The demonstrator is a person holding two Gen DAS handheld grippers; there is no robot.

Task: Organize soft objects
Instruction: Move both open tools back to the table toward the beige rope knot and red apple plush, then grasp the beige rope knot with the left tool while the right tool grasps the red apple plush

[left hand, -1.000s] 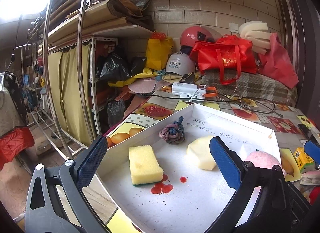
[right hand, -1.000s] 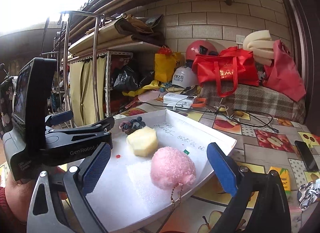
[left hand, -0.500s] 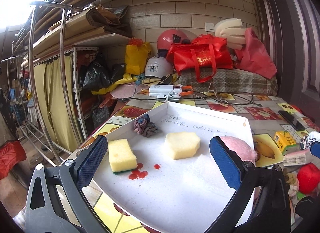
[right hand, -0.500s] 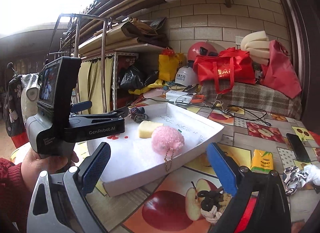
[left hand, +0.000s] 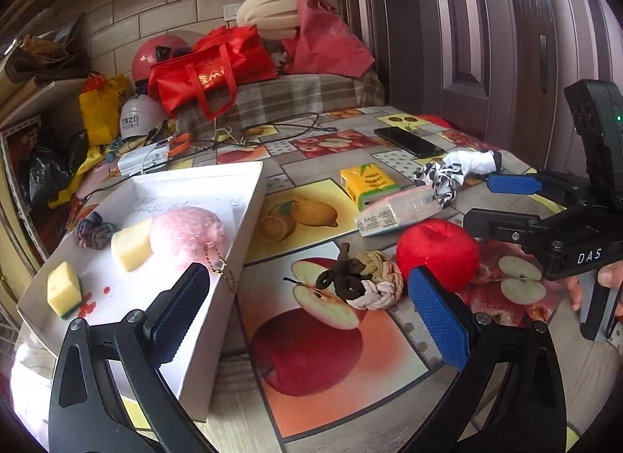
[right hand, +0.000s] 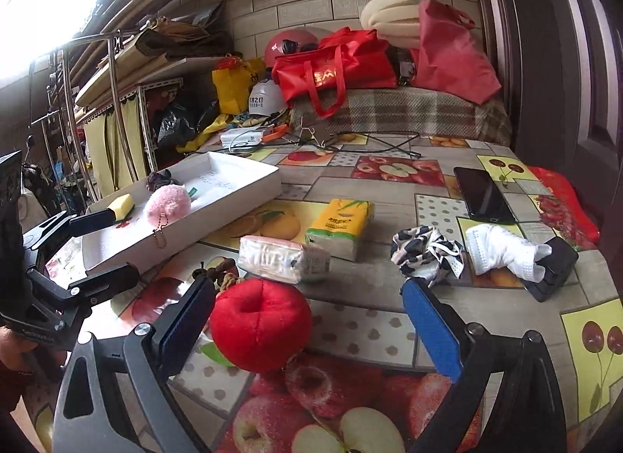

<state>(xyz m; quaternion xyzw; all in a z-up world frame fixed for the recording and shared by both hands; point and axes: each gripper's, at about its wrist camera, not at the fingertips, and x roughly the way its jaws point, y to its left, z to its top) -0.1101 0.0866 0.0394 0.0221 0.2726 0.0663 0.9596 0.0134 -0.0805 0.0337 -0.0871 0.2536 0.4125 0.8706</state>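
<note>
A white tray [left hand: 237,219] on the left holds a pink pompom [left hand: 187,233], two yellow sponges [left hand: 130,244] and a dark knotted scrunchie [left hand: 93,233]. On the table lie a rope knot [left hand: 366,281], a red plush apple [right hand: 261,324], a spotted cloth [right hand: 426,252] and a white mask [right hand: 500,248]. My left gripper [left hand: 307,309] is open, with the rope knot just ahead between its fingers. My right gripper [right hand: 311,320] is open, low over the table, with the plush apple between its fingers near the left one.
Two tissue packs, yellow [right hand: 338,227] and pink [right hand: 284,258], lie mid-table. A black phone [right hand: 483,194] lies at the far right. Red bags [right hand: 335,64], helmets and cables crowd the back. A metal rack [right hand: 113,110] stands left of the table.
Both grippers have swung right, away from the tray, and dropped toward the loose objects on the table. The tray's contents have not moved.
</note>
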